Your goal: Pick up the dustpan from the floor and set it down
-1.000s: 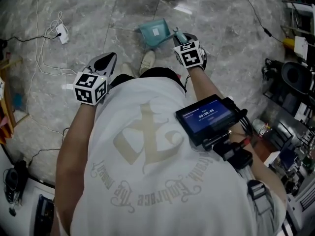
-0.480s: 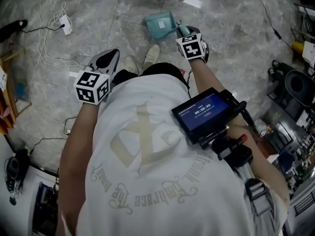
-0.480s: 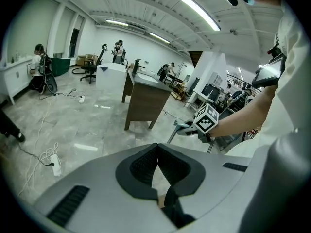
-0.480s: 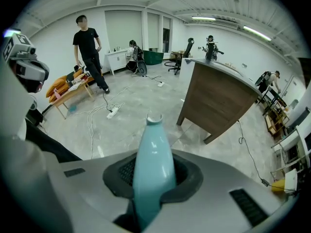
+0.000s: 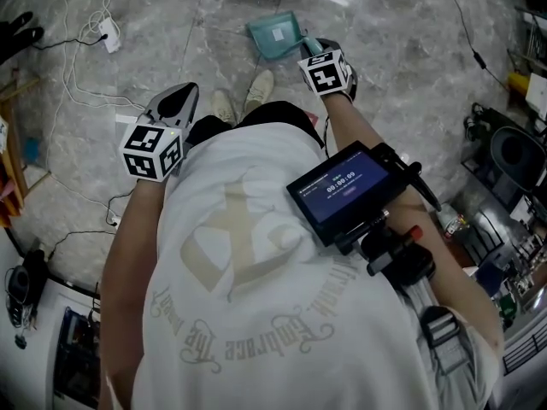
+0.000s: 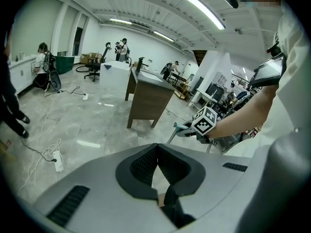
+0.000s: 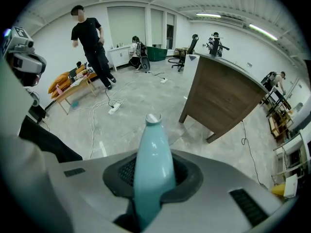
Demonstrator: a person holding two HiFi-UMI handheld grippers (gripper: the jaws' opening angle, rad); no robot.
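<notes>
Head view: the pickup half is looking done. The right gripper (image 5: pixel 320 58) is holding the teal plastic dustpan (image 5: pixel 275 34) by its handle. The pan is hanging low over the grey marble floor (image 5: pixel 385 49), just beyond the person's pale shoes (image 5: pixel 259 88). Can't tell from here whether the pan's lip is touching the floor. The left gripper (image 5: pixel 188 92) is idling left of the shoes, well apart from the pan. My read: the grab is finished, the set-down is pending, and the fingers are not letting go yet.

Left gripper view: its fingers (image 6: pixel 141 166) are sitting clenched, tips meeting, nothing between them. It's not taking part.

Right gripper view: the fingers (image 7: pixel 180 174) are grasping the teal handle (image 7: pixel 153 149), which is running up out between them. The pads are pressing on both sides, with no slack showing. The pan itself is lying out of this view.

Versus the earlier head frames: the grip is staying the same. The right gripper and pan are keeping about the same spot beyond the shoes, though everything is sitting higher in the picture, so I'm guessing the head is tilting. The left gripper is barely shifting. Someone's dark shoes (image 5: pixel 17 28) are now showing far left of the pale shoes; they are missing from the oldest frame. The chest-mounted black screen (image 5: pixel 342 190) is tilting a bit more.
</notes>
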